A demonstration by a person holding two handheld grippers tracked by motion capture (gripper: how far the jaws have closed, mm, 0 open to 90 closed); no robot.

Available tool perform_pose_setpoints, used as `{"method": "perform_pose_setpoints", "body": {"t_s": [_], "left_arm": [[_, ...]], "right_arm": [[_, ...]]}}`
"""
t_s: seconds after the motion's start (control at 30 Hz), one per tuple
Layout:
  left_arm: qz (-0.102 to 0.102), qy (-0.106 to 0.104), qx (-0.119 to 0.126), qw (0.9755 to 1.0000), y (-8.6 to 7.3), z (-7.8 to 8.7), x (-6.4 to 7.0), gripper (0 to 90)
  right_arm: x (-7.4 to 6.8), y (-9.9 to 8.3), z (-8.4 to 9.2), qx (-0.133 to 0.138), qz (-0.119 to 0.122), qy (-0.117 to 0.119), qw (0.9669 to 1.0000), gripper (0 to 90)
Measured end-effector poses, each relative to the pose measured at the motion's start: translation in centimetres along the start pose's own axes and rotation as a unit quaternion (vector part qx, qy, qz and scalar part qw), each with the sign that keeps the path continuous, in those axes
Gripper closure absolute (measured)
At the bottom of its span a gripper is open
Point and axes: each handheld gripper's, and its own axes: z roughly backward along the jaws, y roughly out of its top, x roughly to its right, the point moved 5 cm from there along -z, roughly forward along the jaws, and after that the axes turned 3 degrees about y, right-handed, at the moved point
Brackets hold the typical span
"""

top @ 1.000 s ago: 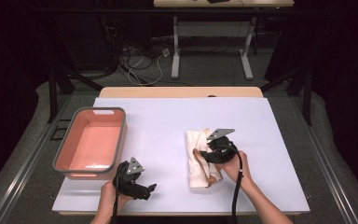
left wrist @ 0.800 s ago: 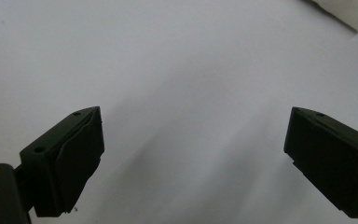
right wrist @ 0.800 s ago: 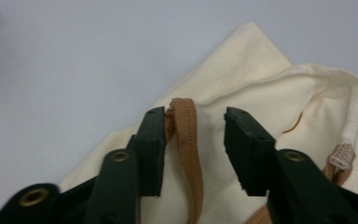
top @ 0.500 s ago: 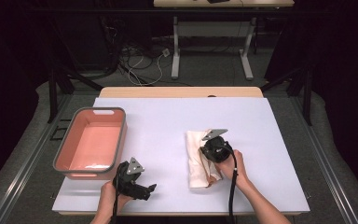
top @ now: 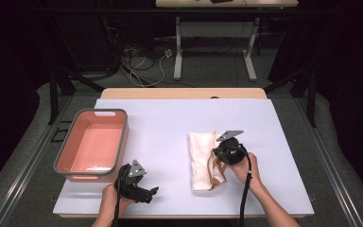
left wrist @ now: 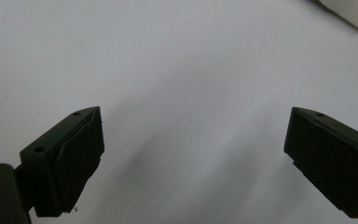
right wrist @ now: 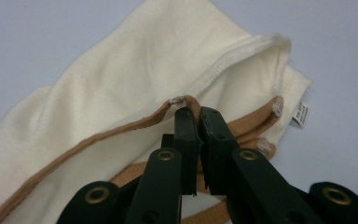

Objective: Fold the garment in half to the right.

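A cream garment (top: 200, 158) with tan trim lies folded on the white table (top: 170, 132), right of the middle. My right gripper (top: 220, 158) sits at its right edge, and its jaws have just closed. In the right gripper view the gripper (right wrist: 199, 116) is shut on the tan-trimmed hem of the garment (right wrist: 121, 93), the trim pinched between the tips. A small white label (right wrist: 300, 115) shows at the garment's corner. My left gripper (top: 150, 193) rests near the table's front edge; in the left gripper view it (left wrist: 193, 140) stands open over bare table.
A pink tub with a grey rim (top: 93, 142) stands at the table's left side. A second table's legs and several cables lie on the floor beyond the far edge.
My right gripper has moved slightly toward the garment's near right edge and its jaws have closed on the hem. The left hand has stayed where it was.
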Motion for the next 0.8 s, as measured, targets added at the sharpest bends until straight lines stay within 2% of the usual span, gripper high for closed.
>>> {"method": "perform_pose_setpoints", "body": {"t_s": [0.23,0.27,0.43,0.5,0.57,0.67,0.8], "left_arm": [[0.000,0.000,-0.001,1.0000,0.0,-0.1,0.0,4.7],[-0.001,0.000,-0.001,1.0000,0.0,0.0,0.1,4.7],[-0.002,-0.002,0.000,1.0000,0.1,0.0,0.2,4.7],[-0.002,-0.002,-0.001,1.0000,0.1,-0.1,0.2,4.7],[-0.002,-0.002,-0.001,1.0000,0.1,-0.1,0.2,4.7],[-0.001,-0.003,-0.003,1.0000,0.1,-0.3,0.2,4.7],[-0.002,-0.003,-0.002,1.0000,0.1,-0.2,0.3,4.6]], "right_arm": [[1.0,-0.5,0.5,-0.015,-0.015,0.003,0.9998,83.8],[1.3,-0.7,0.6,-0.026,-0.017,0.003,0.9995,81.7],[2.0,-1.1,0.9,-0.049,-0.023,0.003,0.9985,76.0],[2.3,-1.2,0.9,-0.042,-0.026,0.000,0.9988,75.1],[2.5,-1.3,1.1,-0.053,-0.029,-0.003,0.9981,73.6],[2.9,-1.2,1.2,-0.054,-0.027,-0.010,0.9981,71.7],[3.3,-1.0,1.8,-0.041,-0.037,-0.013,0.9984,70.6]]}}
